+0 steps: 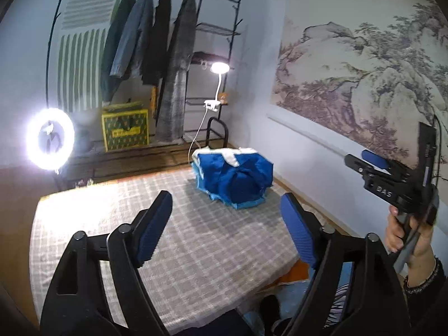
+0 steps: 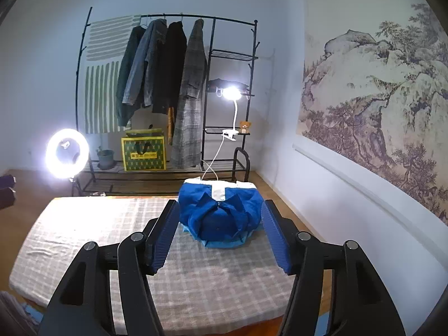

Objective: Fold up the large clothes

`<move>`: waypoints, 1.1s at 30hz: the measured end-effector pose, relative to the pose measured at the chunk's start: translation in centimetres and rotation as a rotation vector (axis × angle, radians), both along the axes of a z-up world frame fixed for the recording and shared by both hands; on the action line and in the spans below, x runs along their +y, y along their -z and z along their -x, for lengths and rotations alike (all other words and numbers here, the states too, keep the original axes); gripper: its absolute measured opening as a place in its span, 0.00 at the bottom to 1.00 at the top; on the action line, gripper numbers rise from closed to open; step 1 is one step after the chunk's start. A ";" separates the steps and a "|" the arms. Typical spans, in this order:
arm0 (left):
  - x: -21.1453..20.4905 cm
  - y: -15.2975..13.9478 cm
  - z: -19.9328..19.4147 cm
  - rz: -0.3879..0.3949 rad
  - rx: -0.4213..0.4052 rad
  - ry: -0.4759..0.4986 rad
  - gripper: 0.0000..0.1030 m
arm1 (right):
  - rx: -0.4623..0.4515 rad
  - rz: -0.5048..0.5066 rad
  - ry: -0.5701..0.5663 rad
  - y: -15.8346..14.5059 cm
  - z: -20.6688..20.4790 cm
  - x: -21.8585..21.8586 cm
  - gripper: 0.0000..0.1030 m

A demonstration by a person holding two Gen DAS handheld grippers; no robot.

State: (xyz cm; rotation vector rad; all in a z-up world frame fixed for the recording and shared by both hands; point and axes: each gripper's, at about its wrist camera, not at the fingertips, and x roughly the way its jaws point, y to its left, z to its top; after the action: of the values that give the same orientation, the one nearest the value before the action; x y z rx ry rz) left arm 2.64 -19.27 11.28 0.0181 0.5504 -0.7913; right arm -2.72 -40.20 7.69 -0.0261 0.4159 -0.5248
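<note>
The blue garment with a white collar band and a paler blue lining lies as a compact, squarish bundle at the far end of the grey-and-white checked mattress cover, on the side toward the wall with the mural. Its collar flaps are turned in over the front and the edges look tucked under, so the folding appears finished — or all but finished. What might remain, to my eye, is some squaring of the loose pale-blue hem at the near edge, or putting the bundle away; no other garment lies on the cover.

Neither tool has hold of anything. The left tool stands wide apart over bare cover, well short of the bundle. The right tool is likewise spread, its blue ribbed pads framing the bundle in its own view but clear of the cloth; in the left view it shows at the right edge, held by a hand in a dark sleeve.

The checked cover is flat, with slight wrinkles at the left side, and sits low on a wooden floor. Behind it stands a black metal clothes rack hung with dark coats — a lit clip-on lamp on its shelf and a yellow-and-green patterned bag at its foot. A glowing ring light stands to the left, and a mountain landscape mural covers the right wall.
</note>
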 end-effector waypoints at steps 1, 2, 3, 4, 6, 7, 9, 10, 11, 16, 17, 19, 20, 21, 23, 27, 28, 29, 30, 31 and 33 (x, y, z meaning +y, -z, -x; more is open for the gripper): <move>0.0 0.6 -0.3 -0.004 0.003 -0.012 0.84 | 0.003 0.003 0.000 0.5 -0.2 0.2 0.59; 0.0 1.4 -0.6 -0.012 -0.004 -0.033 0.85 | 0.005 0.006 0.002 0.8 -0.2 0.4 0.59; 0.0 2.1 -0.8 -0.024 -0.023 -0.061 0.85 | 0.010 0.012 0.003 1.4 -0.5 0.7 0.60; -0.1 2.6 -1.0 -0.034 -0.035 -0.080 0.86 | 0.014 0.017 0.001 2.0 -0.8 0.8 0.61; -0.3 4.1 -1.7 -0.050 -0.042 -0.111 0.86 | 0.022 0.023 -0.002 2.9 -1.3 1.2 0.62; -0.4 4.7 -2.1 -0.055 -0.040 -0.119 0.87 | 0.026 0.023 -0.004 3.5 -1.8 1.2 0.62; -0.9 6.1 -3.2 -0.072 -0.030 -0.136 0.87 | 0.036 0.021 -0.005 4.6 -2.6 1.3 0.62; -1.1 6.6 -3.6 -0.078 -0.028 -0.141 0.87 | 0.044 0.019 -0.002 5.3 -3.2 1.1 0.62; -1.3 7.2 -4.0 -0.084 -0.031 -0.148 0.87 | 0.047 0.020 0.002 5.8 -3.5 1.2 0.62; -2.2 9.7 -5.8 -0.094 -0.037 -0.161 0.88 | 0.053 -0.036 0.024 8.5 -5.7 0.0 0.62; -2.4 10.2 -6.1 -0.098 -0.037 -0.163 0.88 | 0.056 -0.052 0.024 9.0 -6.1 -0.2 0.62; -2.9 11.2 -6.9 -0.109 -0.032 -0.157 0.90 | 0.061 -0.064 0.033 10.0 -6.9 -0.6 0.62; -3.1 11.6 -7.2 -0.115 -0.030 -0.154 0.91 | 0.066 -0.063 0.037 10.6 -7.3 -0.7 0.62; -3.4 12.2 -7.6 -0.123 -0.030 -0.151 0.91 | 0.072 -0.061 0.041 11.1 -7.6 -0.8 0.62; -3.8 12.9 -8.2 -0.131 -0.026 -0.134 0.92 | 0.075 -0.058 0.048 12.0 -8.2 -1.0 0.62; -4.5 14.5 -9.0 -0.133 -0.032 -0.131 0.92 | 0.077 -0.066 0.056 13.7 -9.3 -1.7 0.71; -4.7 14.8 -9.2 -0.141 -0.025 -0.128 0.92 | 0.080 -0.071 0.054 14.1 -9.5 -1.9 0.71; -5.0 15.2 -9.5 -0.157 -0.019 -0.124 0.92 | 0.085 -0.077 0.052 14.5 -9.7 -2.1 0.72; -5.2 15.6 -9.6 -0.170 -0.016 -0.124 0.92 | 0.093 -0.085 0.050 14.9 -9.9 -2.3 0.74; -5.4 15.9 -9.9 -0.182 -0.012 -0.126 0.92 | 0.101 -0.095 0.052 15.2 -10.2 -2.6 0.77; -5.8 16.5 -10.2 -0.198 -0.012 -0.126 0.92 | 0.107 -0.119 0.063 15.5 -10.7 -3.0 0.78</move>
State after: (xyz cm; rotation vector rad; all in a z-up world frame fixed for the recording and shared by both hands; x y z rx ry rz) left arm 12.80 -25.03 -5.22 0.1686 0.6105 -0.6113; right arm 7.95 -43.19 -7.80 0.0736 0.5533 -0.5611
